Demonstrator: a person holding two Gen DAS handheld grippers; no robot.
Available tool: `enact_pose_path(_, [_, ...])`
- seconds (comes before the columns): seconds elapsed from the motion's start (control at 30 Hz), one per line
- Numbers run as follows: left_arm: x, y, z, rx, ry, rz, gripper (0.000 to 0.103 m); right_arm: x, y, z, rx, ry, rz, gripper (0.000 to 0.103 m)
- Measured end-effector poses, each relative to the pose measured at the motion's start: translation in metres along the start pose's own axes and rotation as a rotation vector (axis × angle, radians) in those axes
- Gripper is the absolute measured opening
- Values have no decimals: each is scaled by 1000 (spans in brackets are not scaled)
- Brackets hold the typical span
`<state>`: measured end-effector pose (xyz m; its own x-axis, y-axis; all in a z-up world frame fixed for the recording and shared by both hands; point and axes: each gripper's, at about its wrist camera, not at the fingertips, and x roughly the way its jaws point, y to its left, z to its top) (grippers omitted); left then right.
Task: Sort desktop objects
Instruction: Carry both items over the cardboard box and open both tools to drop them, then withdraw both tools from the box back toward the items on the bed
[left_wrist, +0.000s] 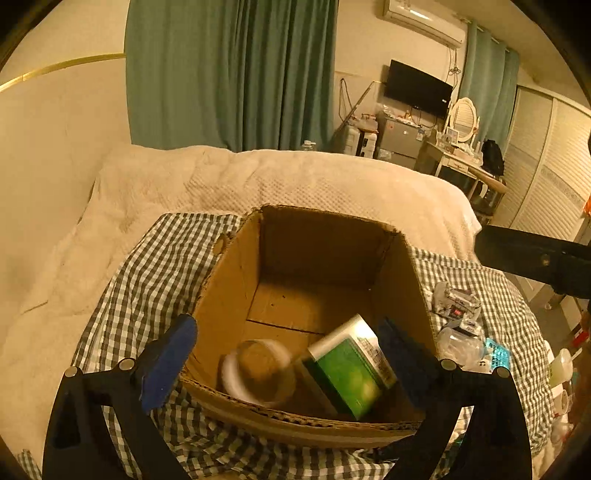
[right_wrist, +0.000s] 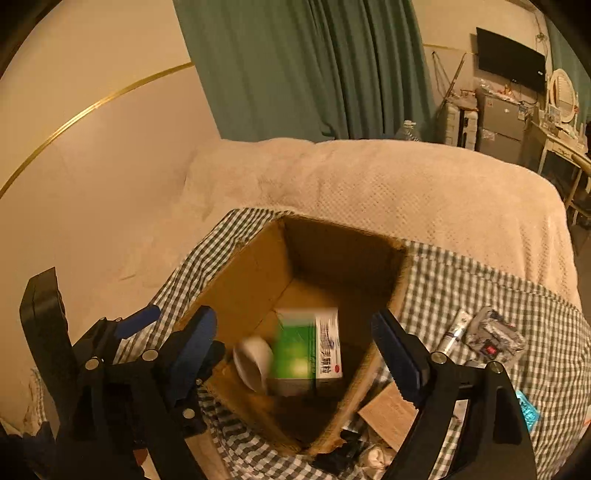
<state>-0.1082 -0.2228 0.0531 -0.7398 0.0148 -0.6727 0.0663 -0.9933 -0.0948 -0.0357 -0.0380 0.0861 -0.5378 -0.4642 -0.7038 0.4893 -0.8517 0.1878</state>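
Inside the cardboard box (left_wrist: 236, 280) we see a green-and-white carton (left_wrist: 351, 365) tilted beside a blurred white round container (left_wrist: 258, 373); our left gripper (left_wrist: 288, 354) and right gripper (right_wrist: 295, 354) gape wide, empty. Only the right view reveals the carton's printed white side, plus a tube (right_wrist: 456, 330) on the checked cloth (right_wrist: 480, 280)

The medicine box (left_wrist: 347, 365) and a cup (left_wrist: 258, 373) to its left lie in the cardboard box (left_wrist: 229, 295) on the checked cloth (left_wrist: 147, 280), small packets (left_wrist: 456, 302) lying to its right.
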Motion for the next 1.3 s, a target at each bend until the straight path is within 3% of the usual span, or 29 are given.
enact_pose_path(0.3, [-29, -56, -3, 69, -18, -62, 101, -57, -40, -5, 73, -24, -91, 86])
enact_pose_path(0.53, [-43, -111, -14, 67, 24, -154, 101, -115, -84, -31, 152, -24, -158, 86])
enact_pose_path(0.73, [-40, -154, -29, 97, 64, -190, 101, -154, -122, -62, 163, -19, -245, 86])
enact_pose_path(1.0, [-11, -206, -63, 241, 104, -193, 101, -154, -171, -90, 220, 26, -295, 86])
enact_pose_path(1.3, [38, -237, -84, 283, 143, -188, 101, -124, -207, -115, 249, 93, -319, 86])
